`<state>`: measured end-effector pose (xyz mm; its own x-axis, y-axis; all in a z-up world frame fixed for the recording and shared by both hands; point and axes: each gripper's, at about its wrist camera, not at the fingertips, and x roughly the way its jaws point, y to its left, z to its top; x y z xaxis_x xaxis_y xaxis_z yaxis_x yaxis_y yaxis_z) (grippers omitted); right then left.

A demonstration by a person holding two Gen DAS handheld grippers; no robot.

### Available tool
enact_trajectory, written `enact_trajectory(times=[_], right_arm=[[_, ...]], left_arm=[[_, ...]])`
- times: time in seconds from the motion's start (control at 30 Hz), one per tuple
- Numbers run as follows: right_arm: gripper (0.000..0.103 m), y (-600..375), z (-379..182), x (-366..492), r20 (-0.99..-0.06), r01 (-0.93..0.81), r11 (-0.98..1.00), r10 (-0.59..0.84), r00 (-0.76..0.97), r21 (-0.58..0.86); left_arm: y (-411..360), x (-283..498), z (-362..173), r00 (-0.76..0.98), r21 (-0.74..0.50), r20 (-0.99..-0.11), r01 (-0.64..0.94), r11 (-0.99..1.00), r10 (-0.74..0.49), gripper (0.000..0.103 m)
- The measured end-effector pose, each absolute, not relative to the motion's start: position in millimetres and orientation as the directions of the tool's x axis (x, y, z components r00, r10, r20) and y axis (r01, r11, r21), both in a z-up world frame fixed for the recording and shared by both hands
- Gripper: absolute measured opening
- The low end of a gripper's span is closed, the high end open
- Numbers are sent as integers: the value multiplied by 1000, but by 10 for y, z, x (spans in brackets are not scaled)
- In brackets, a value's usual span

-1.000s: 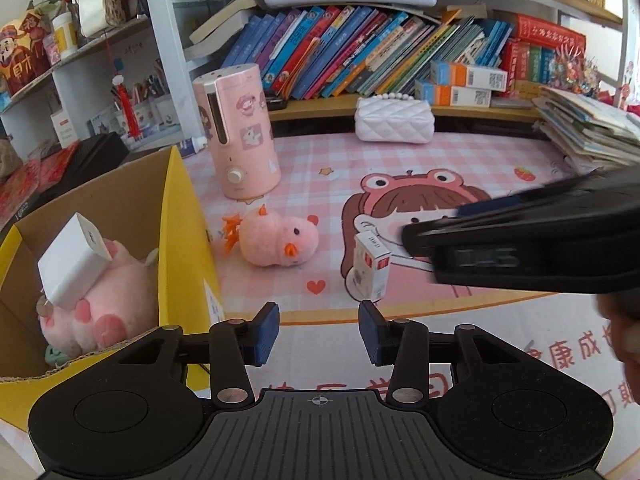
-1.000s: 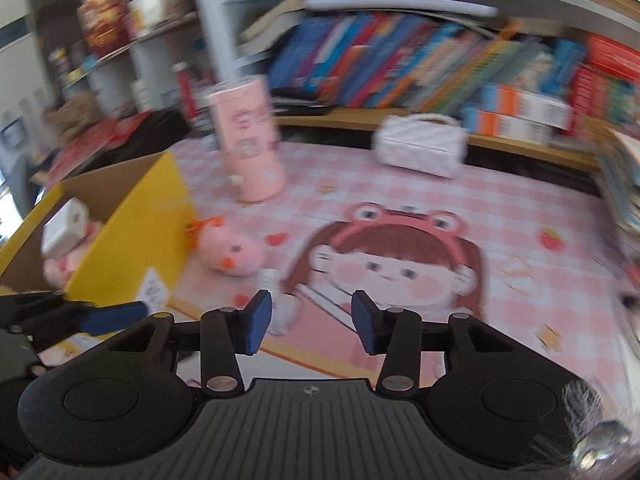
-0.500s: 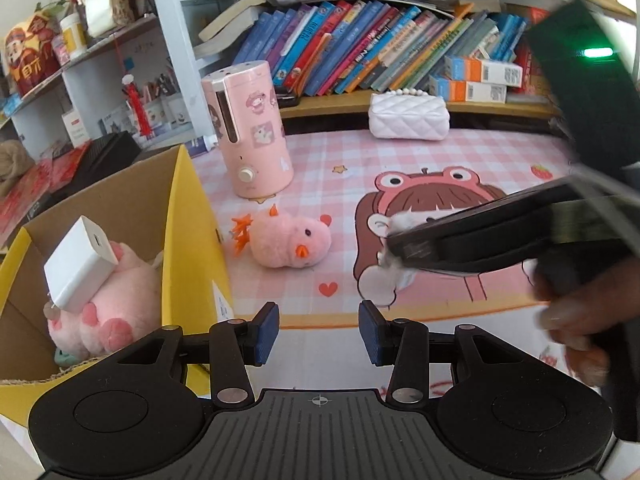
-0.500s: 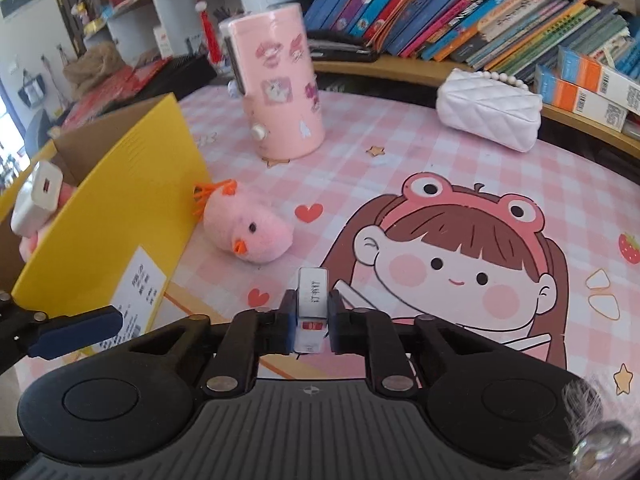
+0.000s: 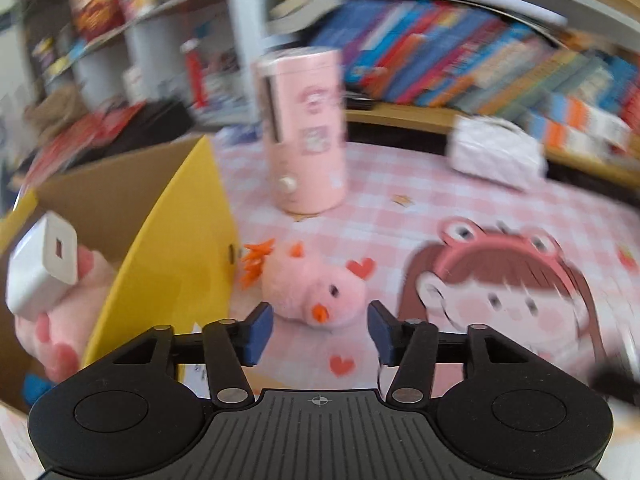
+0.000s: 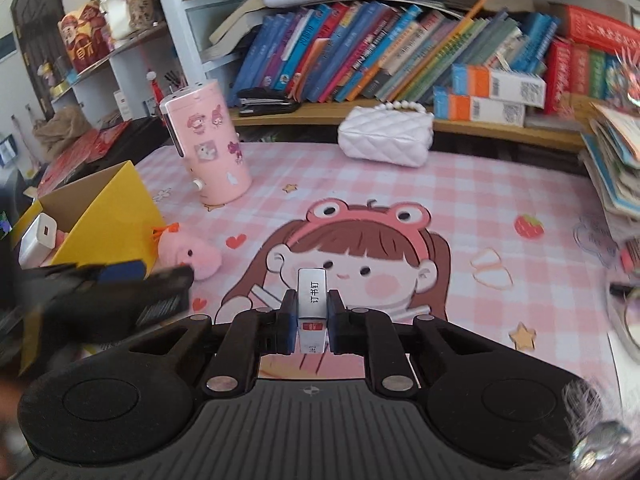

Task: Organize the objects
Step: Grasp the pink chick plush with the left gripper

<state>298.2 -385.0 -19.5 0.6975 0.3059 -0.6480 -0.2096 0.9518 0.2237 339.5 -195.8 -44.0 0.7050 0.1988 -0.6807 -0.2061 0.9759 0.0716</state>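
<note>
A pink checked desk mat (image 6: 460,184) printed with a cartoon girl in a frog hat covers the table, and a bookshelf (image 6: 400,60) packed with leaning books runs along its far edge. At the left stands an open cardboard box (image 6: 116,216) with yellow outer walls; inside it a pink plush toy (image 5: 68,292) lies with a white charger block (image 5: 40,264) resting on top of it. A tall pink cylinder with stickers (image 6: 210,144) stands upright on the mat behind the box, and a white quilted purse (image 6: 384,136) lies further right, in front of the shelf's lowest board.

Just beside the box's yellow wall lies a small pink plush chick (image 5: 316,288) with orange tufts, on its side on the mat. The left gripper (image 5: 320,332) points down at it, and its jaws have just been opening; the blue pads stand apart on either side of the chick's near end, not pressing on it. The left view is blurred.

The right gripper (image 6: 313,320) is clenched on a small silver box of staples (image 6: 313,300), which stands upright between the blue pads, held above the near part of the mat, in front of the printed girl's face. The left gripper shows as a dark blurred shape at the left of the right view.
</note>
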Motion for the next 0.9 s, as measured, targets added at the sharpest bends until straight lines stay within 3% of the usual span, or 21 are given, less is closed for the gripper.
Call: enact_trajectory(times=[0.07, 0.23, 0.43, 0.5, 0.57, 0.9], right_arm=[[14, -3860, -207, 2940, -652, -213, 949, 316, 690, 235], [14, -3861, -231, 2867, -662, -225, 943, 333, 672, 245], [14, -3923, -258, 2810, -677, -207, 945, 325, 660, 252], [14, -3939, -271, 2794, -682, -200, 947, 319, 658, 250], [14, -3957, -280, 2786, -686, -191, 950, 311, 658, 248], [14, -3918, -300, 2705, -702, -150, 966, 257, 664, 212]], left_arm=[[-1940, 3503, -457, 700, 60, -669, -282, 957, 249, 71], [-1934, 3774, -554, 677, 37, -678, -357, 933, 286, 78], [-1839, 3947, -728, 623, -21, -738, -405, 914, 259, 76], [-1802, 3964, -775, 610, -31, -752, -409, 912, 248, 64], [-1765, 3954, -779, 620, -46, -749, -399, 916, 233, 64], [-1785, 3424, -393, 707, -123, -705, -187, 975, 47, 63]])
